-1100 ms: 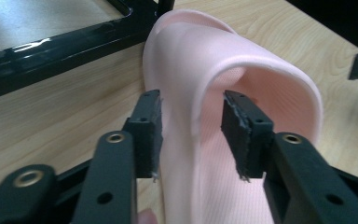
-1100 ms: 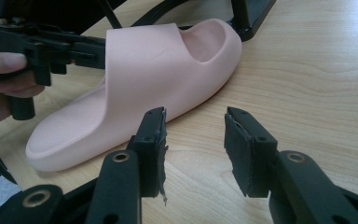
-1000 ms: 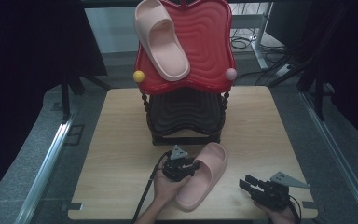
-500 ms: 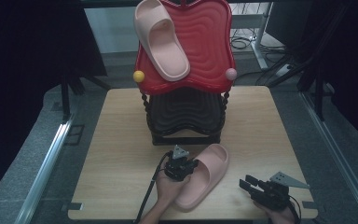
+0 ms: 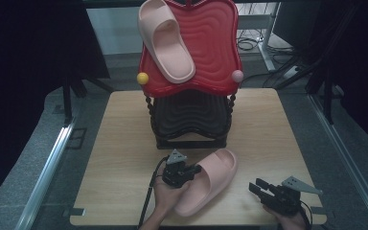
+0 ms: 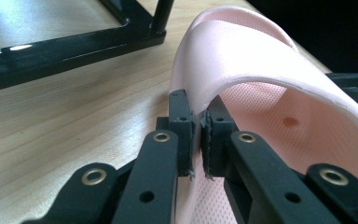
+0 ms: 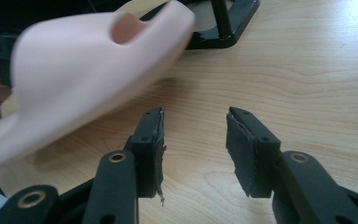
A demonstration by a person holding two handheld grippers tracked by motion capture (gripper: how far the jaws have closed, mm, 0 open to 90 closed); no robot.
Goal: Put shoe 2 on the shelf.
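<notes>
Left claw (image 6: pixel 196 135) pinches the slipper (image 5: pixel 206 182) strap edge (heel cut off); right claw (image 7: pixel 193 135) gapes empty.

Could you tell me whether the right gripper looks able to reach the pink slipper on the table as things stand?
Probably yes: the right gripper stands open beside the pink slipper, with bare wooden table between them. The left gripper already pinches the strap edge.

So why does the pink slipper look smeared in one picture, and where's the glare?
In the right gripper view the slipper is motion-blurred while the table stays sharp, washing out bright at its top right; in the left gripper view glare whitens the floor past the black rack base.
</notes>
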